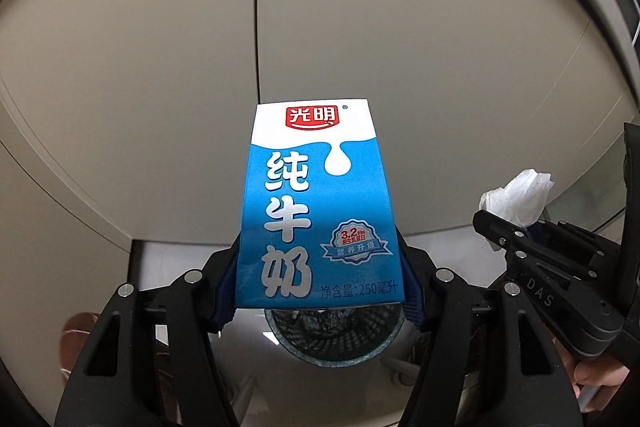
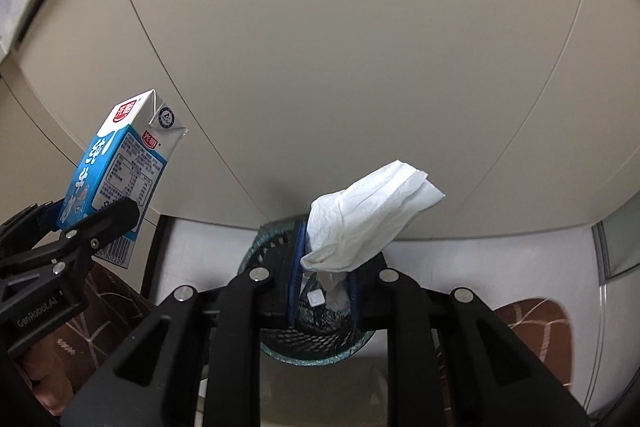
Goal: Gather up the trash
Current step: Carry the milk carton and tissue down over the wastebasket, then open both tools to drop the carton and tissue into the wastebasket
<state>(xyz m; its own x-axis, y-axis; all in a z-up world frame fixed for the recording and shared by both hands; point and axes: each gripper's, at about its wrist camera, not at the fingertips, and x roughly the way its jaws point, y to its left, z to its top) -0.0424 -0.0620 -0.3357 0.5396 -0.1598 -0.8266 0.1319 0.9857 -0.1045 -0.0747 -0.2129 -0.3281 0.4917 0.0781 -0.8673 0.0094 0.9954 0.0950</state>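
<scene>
**Both grippers loaded, bin right below**

Nearest: left gripper has its jaws clamped on the milk carton, blue pads pressing the lower side walls, carton upright w/ label facing the cam. Right gripper has jaws narrow, pinching the lower end of a crumpled white tissue; the rest flops up and to the right, unsupported.

Just past the fingertips in both views: round mesh trash bin w/ dark liner, partly hidden behind the jaws. Something crinkled sits inside, can't tell what.

Handling, as a guess: carton is stiff card, prob. empty so light; walls would dent if squeezed hard, so a hold low on the flat sides, as now, suits it. Glossy print could slip a bit. Tissue is soft, near weightless, may cling to a pad or drift on release; best let go low over the bin.

Further out: white floor patch, brown patterned mat on the left, beige cabinet panels filling the background.
</scene>
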